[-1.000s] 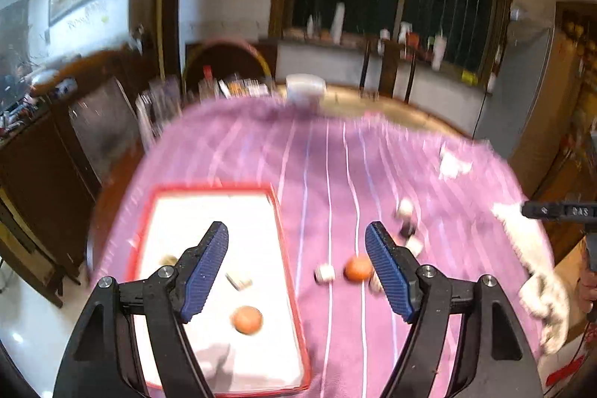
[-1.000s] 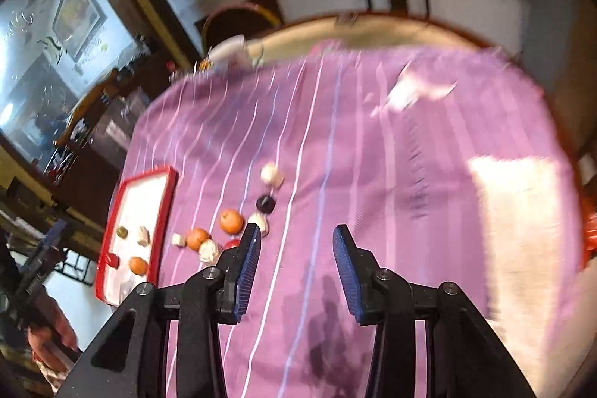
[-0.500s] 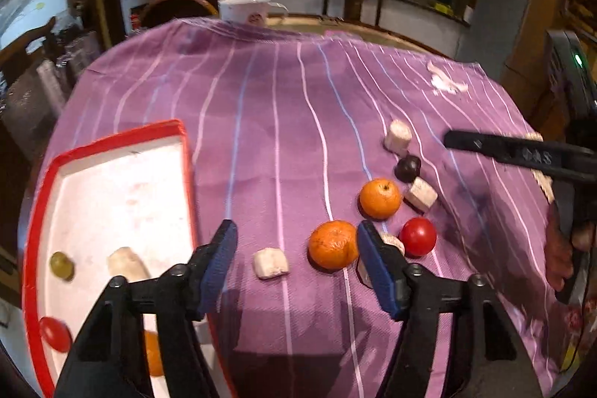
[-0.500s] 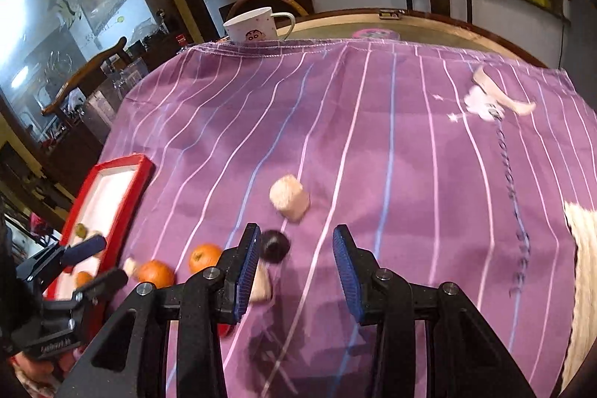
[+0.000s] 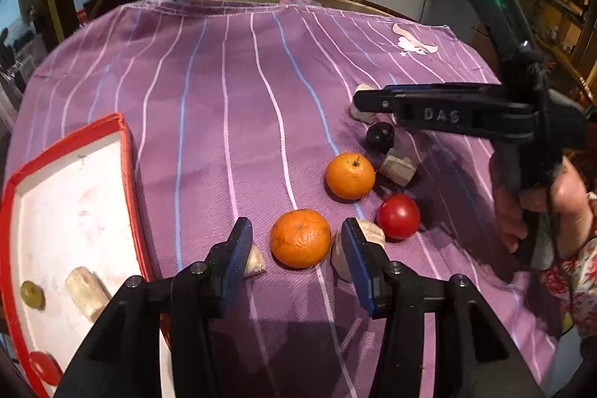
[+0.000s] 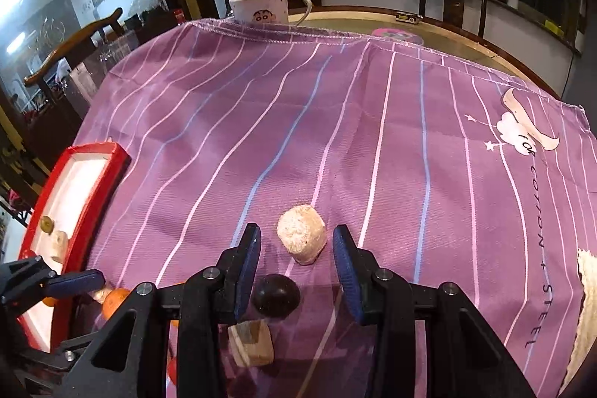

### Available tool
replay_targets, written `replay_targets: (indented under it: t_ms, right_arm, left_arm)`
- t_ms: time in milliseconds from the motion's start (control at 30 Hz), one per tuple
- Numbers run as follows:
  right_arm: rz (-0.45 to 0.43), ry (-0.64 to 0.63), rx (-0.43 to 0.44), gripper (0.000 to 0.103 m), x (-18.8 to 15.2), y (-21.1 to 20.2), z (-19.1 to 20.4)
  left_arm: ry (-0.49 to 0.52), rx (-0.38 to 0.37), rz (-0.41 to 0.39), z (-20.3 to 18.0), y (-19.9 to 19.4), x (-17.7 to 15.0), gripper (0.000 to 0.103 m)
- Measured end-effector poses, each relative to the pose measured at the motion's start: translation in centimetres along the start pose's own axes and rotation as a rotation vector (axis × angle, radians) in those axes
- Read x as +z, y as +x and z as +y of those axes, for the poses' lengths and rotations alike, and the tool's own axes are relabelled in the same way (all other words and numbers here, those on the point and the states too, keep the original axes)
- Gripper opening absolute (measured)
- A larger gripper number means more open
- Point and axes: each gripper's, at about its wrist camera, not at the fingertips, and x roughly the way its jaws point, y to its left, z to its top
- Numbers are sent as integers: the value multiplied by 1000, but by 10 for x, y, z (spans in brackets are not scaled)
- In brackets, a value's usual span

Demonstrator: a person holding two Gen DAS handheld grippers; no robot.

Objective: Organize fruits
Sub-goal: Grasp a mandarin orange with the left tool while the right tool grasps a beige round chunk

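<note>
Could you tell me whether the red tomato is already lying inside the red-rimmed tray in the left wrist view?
No, the red tomato lies on the purple cloth, well right of the red-rimmed tray.

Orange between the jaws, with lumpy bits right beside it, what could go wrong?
The left gripper is closing its jaws around the near orange, not yet touching. A beige chunk sits by one jaw and another by the other, so they might get pinched or pushed. The round orange could also roll toward the red fruit.
</note>
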Motion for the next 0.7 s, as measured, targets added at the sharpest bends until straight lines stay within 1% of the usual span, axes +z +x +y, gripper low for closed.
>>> replay_targets:
  t_ms: [67,100,133,267,300,400,467,533,567,700]
  right_arm:
    - [9,-2,-7,42,-1,2,0]
    - [13,2,-8,39,-1,4,-1]
    - [16,9,-8,33,-2,4,-3]
    - [7,43,15,27,-7,-5,-14]
    - [4,44,18,27,-8,-8,-15]
    - [-6,41,19,25,-11,-16,-16]
    - [-13,40,23,24,-13,-22,-16]
    - [-20,41,27,24,-15,-26,-16]
    - [-21,40,28,24,-14,-27,-16]
    - [-37,14,22,25,-12,-22,-11]
  left_arm:
    - [22,-10,8,2,1,2,49]
    - [37,-6,11,2,1,2,49]
    - [50,-7,14,3,1,2,49]
    - [108,-57,37,4,-3,0,48]
    - [119,-59,42,5,-4,-1,45]
    - [131,-45,52,9,-4,1,44]
    - [126,-63,69,10,0,5,44]
    - [144,-80,88,6,6,9,44]
    - [148,-77,86,4,7,11,44]
    - [137,-108,120,3,16,16,45]
